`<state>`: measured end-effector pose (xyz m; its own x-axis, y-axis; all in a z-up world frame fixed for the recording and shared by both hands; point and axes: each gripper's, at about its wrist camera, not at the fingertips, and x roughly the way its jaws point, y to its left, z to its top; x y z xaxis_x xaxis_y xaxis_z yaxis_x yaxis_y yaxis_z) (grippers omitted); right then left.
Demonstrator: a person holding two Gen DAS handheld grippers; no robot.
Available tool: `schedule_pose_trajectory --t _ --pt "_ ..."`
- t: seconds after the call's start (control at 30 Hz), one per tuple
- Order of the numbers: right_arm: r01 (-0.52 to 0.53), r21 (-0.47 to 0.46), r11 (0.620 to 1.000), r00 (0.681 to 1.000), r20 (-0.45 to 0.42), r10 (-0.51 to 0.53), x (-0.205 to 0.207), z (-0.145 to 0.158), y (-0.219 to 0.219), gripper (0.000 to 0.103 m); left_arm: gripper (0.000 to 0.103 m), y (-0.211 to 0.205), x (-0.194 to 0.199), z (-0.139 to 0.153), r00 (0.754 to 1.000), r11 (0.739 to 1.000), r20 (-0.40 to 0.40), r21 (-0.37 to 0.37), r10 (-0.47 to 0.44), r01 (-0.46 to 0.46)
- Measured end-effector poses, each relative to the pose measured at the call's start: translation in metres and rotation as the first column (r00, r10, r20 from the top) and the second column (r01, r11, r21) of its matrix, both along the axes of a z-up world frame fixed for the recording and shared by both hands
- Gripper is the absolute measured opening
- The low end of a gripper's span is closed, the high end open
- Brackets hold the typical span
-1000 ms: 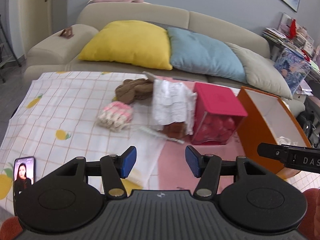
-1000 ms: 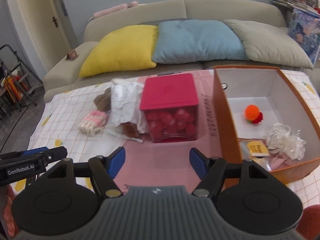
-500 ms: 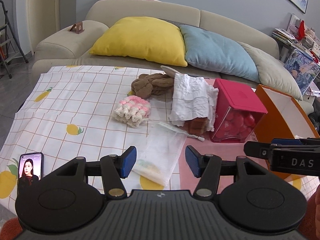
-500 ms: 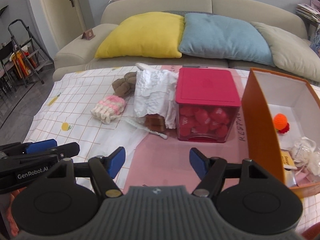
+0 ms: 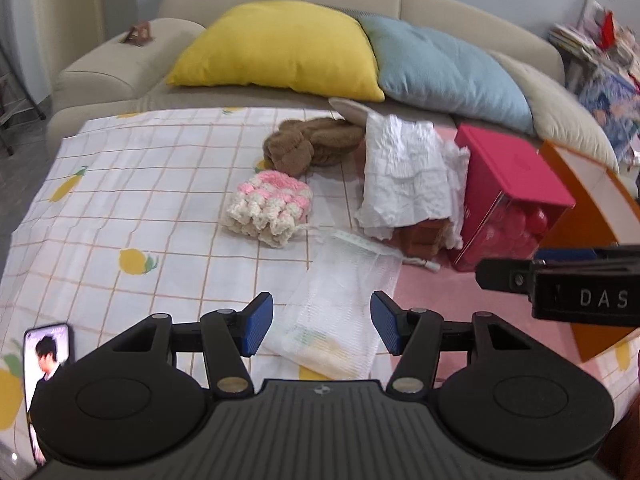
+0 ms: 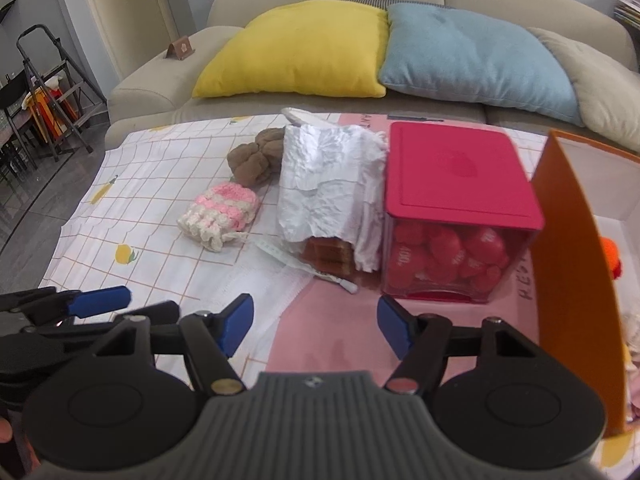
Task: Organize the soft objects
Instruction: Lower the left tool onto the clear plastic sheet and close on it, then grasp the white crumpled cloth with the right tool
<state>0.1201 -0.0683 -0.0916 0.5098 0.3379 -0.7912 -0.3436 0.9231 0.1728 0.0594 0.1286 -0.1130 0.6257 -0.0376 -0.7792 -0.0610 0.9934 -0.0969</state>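
On the checked cloth (image 5: 120, 184) lie a pink-and-white crochet piece (image 5: 266, 208), a brown plush item (image 5: 316, 148), a crumpled white cloth (image 5: 408, 184) and a white mesh bag (image 5: 340, 300). My left gripper (image 5: 322, 326) is open and hovers just above the near end of the mesh bag, not touching it. My right gripper (image 6: 316, 326) hangs over the pink mat (image 6: 320, 344); its jaws are closing with nothing between them. In the right wrist view the crochet piece (image 6: 224, 212) and white cloth (image 6: 328, 184) lie ahead, and the left gripper (image 6: 96, 300) shows at the left edge.
A clear box with a pink lid (image 6: 456, 184) holds red pieces. Right of it stands an open orange box (image 6: 572, 280) with an orange ball (image 6: 610, 252) inside. A phone (image 5: 48, 360) lies near left. A sofa with a yellow cushion (image 5: 280, 48) and others stands behind.
Both grippers have moved left and lower toward the soft items. The mesh bag now lies between the left fingers in view, and the orange box has slid to the right edge.
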Motion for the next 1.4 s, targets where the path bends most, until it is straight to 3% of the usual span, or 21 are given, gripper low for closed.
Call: schedule_pose_trajectory --t 0.07,0.13,0.27,0.37,0.53,0.73,0.8,0.9,0.97,1.0,1.07,1.23,1.4 --pt "0.0 0.008 1.0 1.0 -0.017 0.0 0.007 -0.006 0.004 0.065 0.068 0.002 0.011 -0.011 0.999 0.999 -0.018 -0.003 -0.038 0.038" --pt "-0.006 0.01 1.0 1.0 -0.029 0.006 0.011 -0.01 0.006 0.065 0.08 0.005 0.022 -0.022 0.997 0.998 -0.024 -0.005 -0.069 0.069" --pt "-0.018 -0.022 1.0 0.999 -0.04 0.017 0.02 -0.02 0.009 0.064 0.086 0.007 0.042 -0.046 0.992 0.993 -0.047 0.009 -0.119 0.119" --pt "-0.005 -0.036 0.999 0.996 -0.09 0.002 0.031 -0.033 0.008 0.06 0.086 0.01 0.054 -0.064 0.985 0.991 -0.106 -0.042 -0.134 0.131" --pt "-0.004 -0.034 0.999 0.994 -0.107 0.0 0.036 -0.041 0.003 0.059 0.087 0.015 0.057 -0.076 0.976 0.97 -0.122 -0.182 -0.182 0.158" --pt "0.047 -0.018 0.999 0.987 -0.151 -0.049 0.042 -0.051 -0.009 0.059 0.091 0.009 0.057 -0.077 0.972 0.957 -0.121 -0.237 -0.201 0.168" --pt "0.065 -0.016 0.998 0.986 -0.153 -0.066 0.043 -0.052 -0.013 0.059 0.091 -0.001 0.057 -0.077 0.968 0.962 -0.125 -0.193 -0.218 0.191" --pt "0.072 -0.014 0.997 0.986 -0.149 -0.073 0.044 -0.051 -0.015 0.059 0.091 -0.025 0.058 -0.079 0.961 0.972 -0.143 -0.044 -0.235 0.231" --pt "0.068 -0.016 0.998 0.988 -0.141 -0.07 0.044 -0.05 -0.015 0.059 0.078 -0.044 0.053 -0.082 0.956 0.959 -0.148 0.09 -0.253 0.268" --pt "0.062 -0.018 0.998 0.989 -0.132 -0.064 0.043 -0.049 -0.014 0.059 0.07 -0.048 0.05 -0.081 0.956 0.954 -0.127 0.109 -0.263 0.278" --pt "0.044 -0.024 0.999 0.993 -0.11 -0.046 0.041 -0.045 -0.011 0.059 0.046 -0.046 0.048 -0.08 0.968 0.968 -0.106 0.084 -0.227 0.237" --pt "-0.01 -0.023 1.0 0.999 -0.035 0.009 0.033 -0.029 -0.001 0.059 0.003 -0.019 0.053 -0.078 0.987 0.992 -0.106 0.027 -0.118 0.122" --pt "-0.051 -0.035 0.998 0.997 0.056 0.053 0.031 -0.014 0.02 0.058 0.002 0.004 0.05 -0.061 0.999 0.999 -0.045 -0.017 -0.03 0.03"
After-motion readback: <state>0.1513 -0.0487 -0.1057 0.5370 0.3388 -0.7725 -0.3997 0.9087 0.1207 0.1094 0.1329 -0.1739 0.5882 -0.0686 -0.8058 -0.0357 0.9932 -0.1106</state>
